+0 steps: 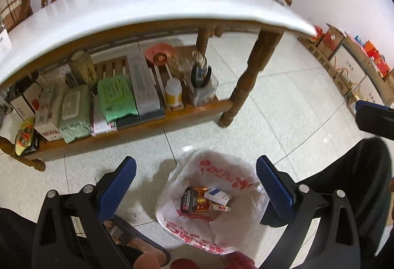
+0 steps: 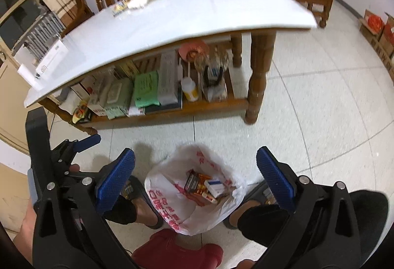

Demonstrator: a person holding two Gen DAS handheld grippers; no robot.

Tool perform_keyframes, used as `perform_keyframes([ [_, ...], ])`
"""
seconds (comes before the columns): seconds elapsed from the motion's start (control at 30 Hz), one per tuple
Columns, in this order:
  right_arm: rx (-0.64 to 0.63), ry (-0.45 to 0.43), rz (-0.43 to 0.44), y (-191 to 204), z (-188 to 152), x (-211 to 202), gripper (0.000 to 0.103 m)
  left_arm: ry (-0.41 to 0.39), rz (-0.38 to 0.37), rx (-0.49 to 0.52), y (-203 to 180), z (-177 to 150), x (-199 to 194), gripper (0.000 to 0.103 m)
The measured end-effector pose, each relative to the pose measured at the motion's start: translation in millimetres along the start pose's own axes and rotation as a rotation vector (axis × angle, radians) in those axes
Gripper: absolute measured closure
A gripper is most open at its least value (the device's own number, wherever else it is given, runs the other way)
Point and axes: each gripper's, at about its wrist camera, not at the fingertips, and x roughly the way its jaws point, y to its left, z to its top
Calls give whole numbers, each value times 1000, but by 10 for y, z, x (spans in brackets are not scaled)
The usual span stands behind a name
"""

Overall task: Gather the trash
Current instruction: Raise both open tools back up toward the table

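Below the surface [image 2: 172, 20], on the floor, the bag [image 2: 170, 205] already holds several small boxes [image 2: 205, 186]. Wrappers [image 2: 138, 2] (blurred) lie at the surface's far edge, so I judge collecting partly done. Left tongs [image 1: 195, 185] and right tongs [image 2: 195, 182] hang over the bag, both spread wide, gripping nothing.
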Motion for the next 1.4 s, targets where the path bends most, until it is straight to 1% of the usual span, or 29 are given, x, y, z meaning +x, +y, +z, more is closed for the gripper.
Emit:
perform_keyframes([
  [0.1, -23, -45, -18, 18, 150, -155, 7, -50, -5, -8, 27, 150, -253, 8],
  [0.33, -44, -130, -59, -25, 514, -431, 7, -134, 7, -2, 109, 513, -652, 8],
  [0.5, -76, -180, -79, -1, 775, -611, 7, -178, 29, -1, 176, 782, -819, 8],
  [0.73, -86, -220, -68, -18, 1131, -790, 7, -243, 29, -16, 281, 1219, -1012, 8],
  [0.87, -105, -231, -71, 15, 1357, -824, 7, -260, 29, -7, 302, 1442, -1017, 8],
  [1.03, -112, -241, -74, 13, 1742, -825, 7, -246, 28, -10, 348, 1718, -906, 8],
  [1.1, -113, -236, -71, 13, 1914, -779, 7, -244, 35, -10, 366, 1836, -845, 8],
  [1.27, -128, -236, -96, 61, 2253, -651, 7, -236, 45, -36, 464, 2058, -702, 8],
  [1.4, -130, -239, -92, 111, 2481, -548, 7, -239, 52, -36, 504, 2243, -612, 8],
])
